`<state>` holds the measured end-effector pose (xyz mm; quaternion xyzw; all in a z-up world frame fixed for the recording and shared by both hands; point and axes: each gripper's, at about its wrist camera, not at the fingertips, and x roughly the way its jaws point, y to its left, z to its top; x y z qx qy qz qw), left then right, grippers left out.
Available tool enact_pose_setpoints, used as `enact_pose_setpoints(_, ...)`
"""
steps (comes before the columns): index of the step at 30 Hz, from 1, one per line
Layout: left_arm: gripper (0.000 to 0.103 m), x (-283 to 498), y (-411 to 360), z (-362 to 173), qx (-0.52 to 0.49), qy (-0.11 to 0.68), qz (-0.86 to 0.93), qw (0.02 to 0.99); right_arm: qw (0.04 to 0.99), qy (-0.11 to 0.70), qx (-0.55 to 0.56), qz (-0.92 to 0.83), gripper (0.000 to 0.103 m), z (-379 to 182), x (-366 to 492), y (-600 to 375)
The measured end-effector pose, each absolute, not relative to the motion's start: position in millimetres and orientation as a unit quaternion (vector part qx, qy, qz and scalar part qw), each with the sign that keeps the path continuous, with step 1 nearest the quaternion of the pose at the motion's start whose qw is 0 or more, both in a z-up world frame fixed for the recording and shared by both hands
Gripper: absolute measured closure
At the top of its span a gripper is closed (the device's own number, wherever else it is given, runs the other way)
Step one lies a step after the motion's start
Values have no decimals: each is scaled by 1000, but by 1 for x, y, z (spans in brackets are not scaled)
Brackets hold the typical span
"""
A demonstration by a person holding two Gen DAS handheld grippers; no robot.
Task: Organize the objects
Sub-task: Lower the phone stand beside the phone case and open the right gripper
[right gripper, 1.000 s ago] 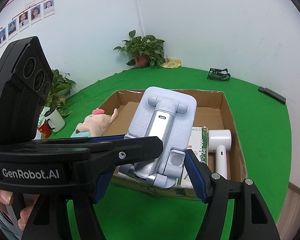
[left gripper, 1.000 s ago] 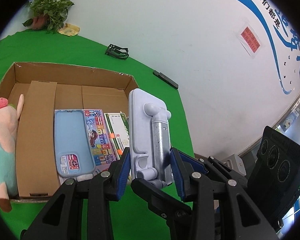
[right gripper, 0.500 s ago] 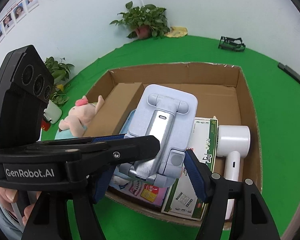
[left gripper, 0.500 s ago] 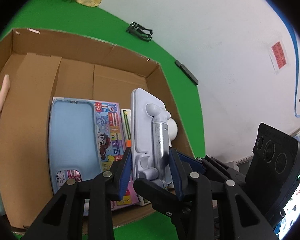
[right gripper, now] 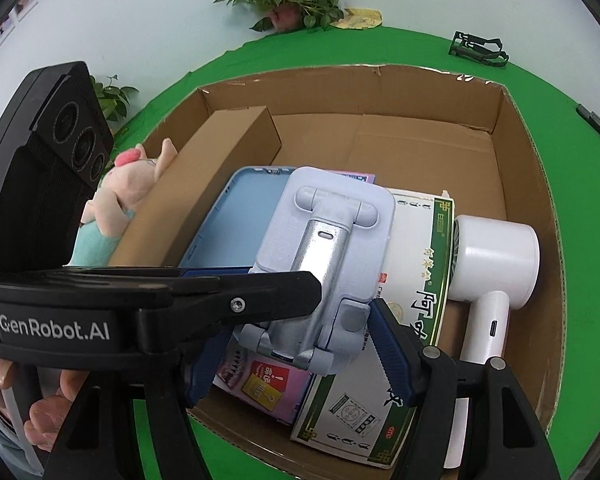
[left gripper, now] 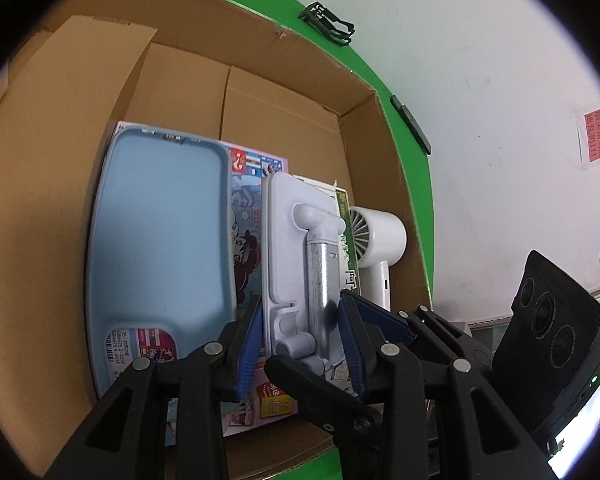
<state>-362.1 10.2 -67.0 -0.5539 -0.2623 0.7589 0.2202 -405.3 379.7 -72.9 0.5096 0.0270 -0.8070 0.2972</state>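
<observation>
We hold the pale lilac folding phone stand (right gripper: 332, 248) with both grippers, left gripper (left gripper: 298, 328) and right gripper (right gripper: 300, 344), fingers clamped on its base, above the open brown cardboard box (right gripper: 500, 152); beyond it lies the white hair dryer (right gripper: 496, 256).

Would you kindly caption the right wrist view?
Both grippers hold a folding stand above a cardboard box.

Box (right gripper: 500, 112) back floor bare; hair dryer (right gripper: 496, 256) blocks right.
</observation>
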Motion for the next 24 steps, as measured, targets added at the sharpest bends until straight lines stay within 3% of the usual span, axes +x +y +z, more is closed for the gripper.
enact_pose_setpoints(7,67,-344,2,-47,-528,-238,783,227,284,32,507,-813,34,-74,-405,381)
enact_pose_setpoints(12,64,-311,-22,-8,-460,-163,855,176,283,10,495,-821,33,-69,-398,386)
enact_pose_setpoints(13,62,-302,-28,-1,-441,-144,872,159,278,10,488,-827,30,-67,-394,388)
enact_pose_setpoints(14,58,-291,-34,7,-416,-123,890,136,271,9,478,-835,18,-63,-388,390)
enact_pose_setpoints(16,29,-272,-46,17,-371,-90,920,88,245,11,438,-865,0,-52,-370,395)
enact_pose_setpoints(17,22,-258,-52,20,-336,-68,938,52,233,16,417,-878,0,-48,-361,397)
enact_pose_setpoints(20,20,-227,-54,13,-266,-8,964,2,206,42,357,-910,0,-41,-326,393)
enact_pose_setpoints(24,20,-214,-50,-18,-260,44,963,-46,175,56,317,-931,0,-49,-298,386)
